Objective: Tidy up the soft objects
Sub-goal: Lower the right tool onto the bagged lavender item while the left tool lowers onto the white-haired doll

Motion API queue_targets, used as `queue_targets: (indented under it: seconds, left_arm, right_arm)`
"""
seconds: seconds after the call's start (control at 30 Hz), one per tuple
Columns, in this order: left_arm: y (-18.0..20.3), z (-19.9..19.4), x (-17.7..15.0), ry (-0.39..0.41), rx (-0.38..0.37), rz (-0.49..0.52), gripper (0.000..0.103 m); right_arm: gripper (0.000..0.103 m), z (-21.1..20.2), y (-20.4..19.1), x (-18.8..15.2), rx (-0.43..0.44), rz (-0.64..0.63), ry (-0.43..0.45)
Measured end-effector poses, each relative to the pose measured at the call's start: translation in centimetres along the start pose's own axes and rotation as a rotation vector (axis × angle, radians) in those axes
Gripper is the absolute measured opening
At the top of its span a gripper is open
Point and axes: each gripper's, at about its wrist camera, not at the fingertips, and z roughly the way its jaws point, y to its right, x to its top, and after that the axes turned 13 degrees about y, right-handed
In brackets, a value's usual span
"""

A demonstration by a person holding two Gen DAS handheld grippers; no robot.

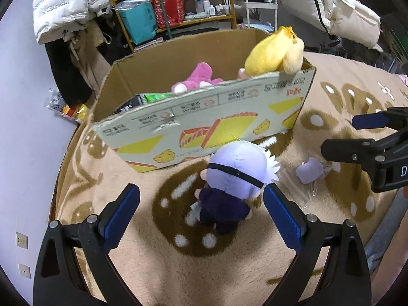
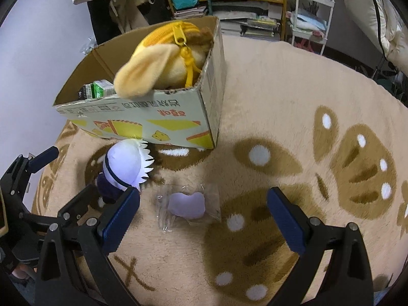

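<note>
A white-haired plush doll [image 1: 236,178] in dark clothes lies on the beige blanket [image 1: 153,255] in front of the cardboard box [image 1: 204,125]. My left gripper [image 1: 201,211] is open, its fingers on either side of the doll. A small lilac plush in a clear bag [image 2: 187,204] lies between the fingers of my open right gripper [image 2: 204,216]. The box [image 2: 153,117] holds a yellow plush [image 1: 272,53] and a pink plush [image 1: 199,77]. The doll [image 2: 125,165] and yellow plush [image 2: 163,61] also show in the right wrist view. The lilac plush [image 1: 309,169] lies right of the doll.
The blanket [image 2: 280,89] covers a bed with brown patterns. Green packets [image 1: 155,97] lie inside the box. A shelf [image 1: 173,7] with bags and bottles, hanging clothes [image 1: 71,38] and a white cart [image 2: 311,12] stand behind. My right gripper [image 1: 362,140] shows at the left view's right edge.
</note>
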Motion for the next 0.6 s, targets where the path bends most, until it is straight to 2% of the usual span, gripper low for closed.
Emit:
queue_targets:
  seconds: [0.3, 0.6]
  left_arm:
    - [-0.2, 2.5, -1.1, -0.084, -0.042, -0.043, 0.097]
    - [-0.3, 4.2, -1.6, -0.131, -0.069, -0.068, 0.097]
  right_arm:
    - [0.103, 2.3, -0.6, -0.4, -0.002, -0.025, -0.075]
    - [0.103, 4.1, -0.4, -0.8, -0.006, -0.028, -0.146]
